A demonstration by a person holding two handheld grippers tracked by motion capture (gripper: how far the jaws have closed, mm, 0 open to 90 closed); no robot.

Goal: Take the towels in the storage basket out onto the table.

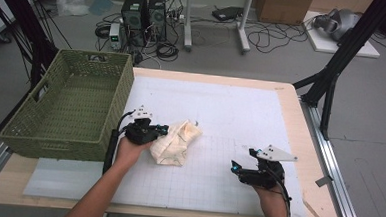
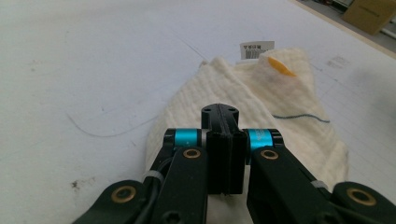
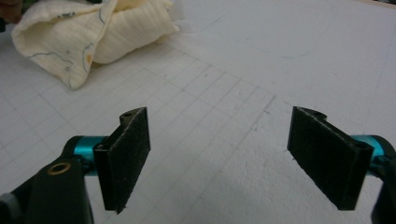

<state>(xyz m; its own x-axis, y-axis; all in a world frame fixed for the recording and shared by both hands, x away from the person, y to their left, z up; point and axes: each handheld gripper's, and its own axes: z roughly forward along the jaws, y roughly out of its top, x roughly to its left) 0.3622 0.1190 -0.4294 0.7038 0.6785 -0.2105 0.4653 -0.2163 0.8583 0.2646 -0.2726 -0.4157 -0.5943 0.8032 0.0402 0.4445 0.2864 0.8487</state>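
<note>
Cloth (image 1: pixel 175 142), cream and crumpled into a loose bundle, lies on the white mat (image 1: pixel 230 115) just to the right of the green woven basket (image 1: pixel 71 104), apart from its wall. The left gripper (image 1: pixel 164 130) sits between basket and cloth, and in the left gripper view its jaws are pressed together at the near edge of the bundle (image 2: pixel 261 93); whether a fold is actually pinched between the pads I cannot tell, since the closed tips hide the contact. The right gripper (image 1: pixel 237 167) rests on the mat well to the right of the basket and clear of the cloth, its pads (image 3: pixel 126 154) spread wide with nothing between them.

Likely risk: the left grip catches a thin outer layer or nothing at all, so a lift toward the basket could let the cloth slip out or unfurl. A trailing corner could then snag on the basket rim and leave part of the fabric hanging outside. With the right gripper idle, nothing supports the far side of the bundle.
</note>
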